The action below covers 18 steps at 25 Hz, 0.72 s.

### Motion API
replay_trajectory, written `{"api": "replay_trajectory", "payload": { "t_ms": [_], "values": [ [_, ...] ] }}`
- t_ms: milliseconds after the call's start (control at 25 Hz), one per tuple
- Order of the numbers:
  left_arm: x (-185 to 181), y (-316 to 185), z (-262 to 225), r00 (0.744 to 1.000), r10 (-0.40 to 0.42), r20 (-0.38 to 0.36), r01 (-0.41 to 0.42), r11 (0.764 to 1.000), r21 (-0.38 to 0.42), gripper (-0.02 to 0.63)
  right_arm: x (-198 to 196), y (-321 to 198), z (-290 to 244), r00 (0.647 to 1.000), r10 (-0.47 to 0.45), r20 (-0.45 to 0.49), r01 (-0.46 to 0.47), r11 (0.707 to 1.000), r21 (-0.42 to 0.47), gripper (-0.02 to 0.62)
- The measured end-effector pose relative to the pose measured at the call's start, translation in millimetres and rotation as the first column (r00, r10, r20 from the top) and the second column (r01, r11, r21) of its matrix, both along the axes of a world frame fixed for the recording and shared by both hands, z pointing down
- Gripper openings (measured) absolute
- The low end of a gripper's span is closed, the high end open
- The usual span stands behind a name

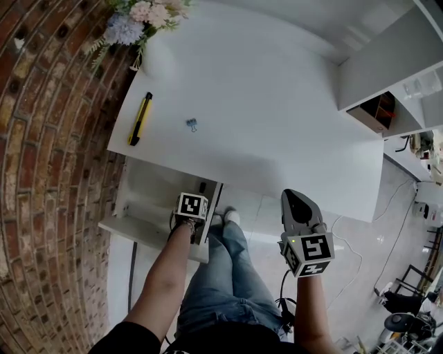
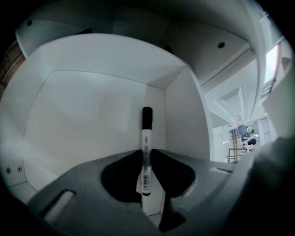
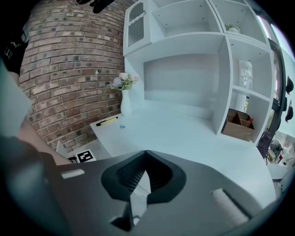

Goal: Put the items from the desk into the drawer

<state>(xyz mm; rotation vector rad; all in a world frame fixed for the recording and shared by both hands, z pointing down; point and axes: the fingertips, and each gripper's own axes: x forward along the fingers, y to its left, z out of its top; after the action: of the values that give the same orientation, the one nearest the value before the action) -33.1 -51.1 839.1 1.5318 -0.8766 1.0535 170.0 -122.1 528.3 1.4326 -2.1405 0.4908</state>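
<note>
My left gripper [image 1: 196, 196] points steeply down inside the open white drawer [image 1: 142, 200] under the desk's left end. It is shut on a white marker [image 2: 146, 138] with a black cap, which stands toward the drawer's far corner [image 2: 163, 92]. On the white desk [image 1: 270, 117] lie a yellow and black utility knife [image 1: 140, 119] and a small blue binder clip [image 1: 192, 124]; the right gripper view also shows the knife [image 3: 107, 121] and the clip [image 3: 121, 126]. My right gripper [image 1: 295, 197] hovers off the desk's front edge, shut with nothing in it [image 3: 145, 156].
A vase of flowers [image 1: 142, 17] stands at the desk's far left corner against the brick wall. White shelving with a wooden box [image 1: 377, 110] rises at the right. My legs are below the desk edge between the two grippers. Cables lie on the floor at right.
</note>
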Motion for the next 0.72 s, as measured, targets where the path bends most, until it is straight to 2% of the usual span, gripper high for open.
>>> {"api": "replay_trajectory", "payload": {
  "t_ms": [120,240,520,720],
  "values": [
    [-1,0,-1,1.0,-0.004,-0.005,0.004,1.0,-0.007,0.069,-2,1,-4,1.0,-0.011,-0.003,0.011,1.0,0.004,0.008],
    [-3,-2,-9,1.0,-0.013,-0.012,0.013,1.0,0.006,0.126,-5,2,-8,1.0,-0.02,0.001,0.02,1.0,0.01,0.008],
    [-5,-16,-44,0.999,-0.035,-0.035,0.037,0.996,0.085,0.127,-15,10,-21,0.999,-0.051,0.019,0.051,0.998,0.032,0.008],
    [-8,-26,-77,0.998,-0.05,-0.04,0.056,0.984,0.167,0.127,-16,13,-40,0.996,-0.082,0.024,0.08,0.994,0.073,0.008]
  ]
}}
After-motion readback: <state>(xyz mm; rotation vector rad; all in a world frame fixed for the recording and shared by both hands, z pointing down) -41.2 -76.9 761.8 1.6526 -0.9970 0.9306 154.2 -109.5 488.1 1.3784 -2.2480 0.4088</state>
